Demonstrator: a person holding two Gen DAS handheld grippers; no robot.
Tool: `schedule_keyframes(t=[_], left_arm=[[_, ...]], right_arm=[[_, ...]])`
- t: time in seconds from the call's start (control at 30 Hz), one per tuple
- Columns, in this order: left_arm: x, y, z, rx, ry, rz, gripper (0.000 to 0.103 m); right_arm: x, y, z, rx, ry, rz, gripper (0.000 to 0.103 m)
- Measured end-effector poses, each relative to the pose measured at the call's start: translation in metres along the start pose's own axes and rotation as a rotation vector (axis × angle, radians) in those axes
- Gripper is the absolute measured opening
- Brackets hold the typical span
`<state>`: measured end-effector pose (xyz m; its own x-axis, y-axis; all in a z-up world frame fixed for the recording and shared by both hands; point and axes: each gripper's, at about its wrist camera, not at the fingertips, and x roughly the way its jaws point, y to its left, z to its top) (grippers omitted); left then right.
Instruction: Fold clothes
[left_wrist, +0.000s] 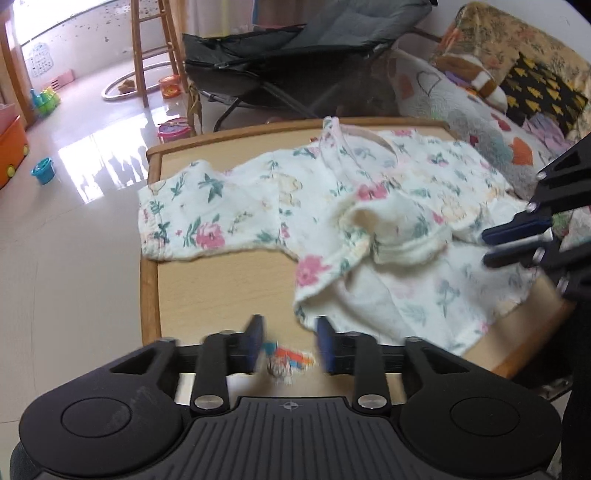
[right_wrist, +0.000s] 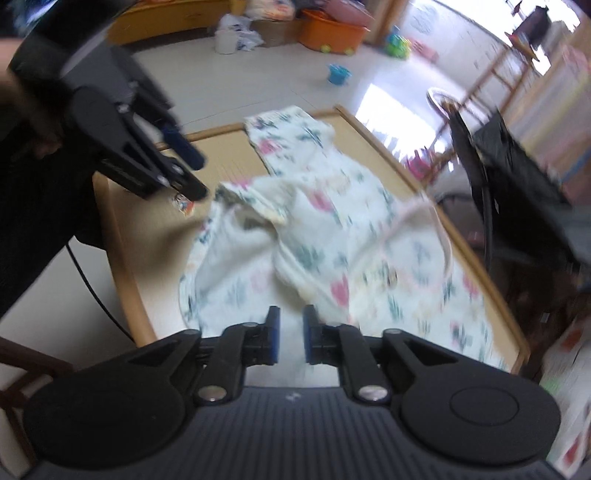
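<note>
Left wrist view, floral baby garment (left_wrist: 332, 206) rumpled across wooden table (left_wrist: 207, 280), left gripper (left_wrist: 290, 341) apart and empty, right gripper (right_wrist: 290, 332) apart over cloth, orange bin (right_wrist: 330, 31) contents unclear.

Right wrist view is motion-blurred: flower print on the garment (right_wrist: 332, 236) smears, so folds by its pink neckline can't be read. Sticker (left_wrist: 288, 363) on the table (left_wrist: 221, 280) beside the garment is blurred and half hidden behind the left gripper (left_wrist: 290, 341). Right gripper (left_wrist: 517, 242) cut off at frame edge.
</note>
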<state>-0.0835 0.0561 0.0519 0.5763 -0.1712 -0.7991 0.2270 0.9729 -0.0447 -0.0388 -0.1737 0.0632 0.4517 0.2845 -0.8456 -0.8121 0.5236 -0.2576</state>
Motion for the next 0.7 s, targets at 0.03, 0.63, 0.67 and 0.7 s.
schedule_keyframes(t=[0.03,0.63,0.67,0.7], left_arm=[[0.001,0.0,0.002,0.006,-0.007,-0.005,0.046],[0.027,0.005,0.005,0.016,-0.02,-0.145,0.036],[0.028,0.005,0.004,0.017,-0.018,-0.148,0.031],[0.03,0.005,0.004,0.017,-0.017,-0.151,0.019]], right_arm=[[0.004,0.004,0.004,-0.022,0.002,-0.003,0.024],[0.039,0.035,0.021,-0.237,0.054,-0.116,0.026],[0.04,0.037,0.021,-0.249,0.058,-0.118,0.026],[0.042,0.038,0.021,-0.266,0.062,-0.123,0.026]])
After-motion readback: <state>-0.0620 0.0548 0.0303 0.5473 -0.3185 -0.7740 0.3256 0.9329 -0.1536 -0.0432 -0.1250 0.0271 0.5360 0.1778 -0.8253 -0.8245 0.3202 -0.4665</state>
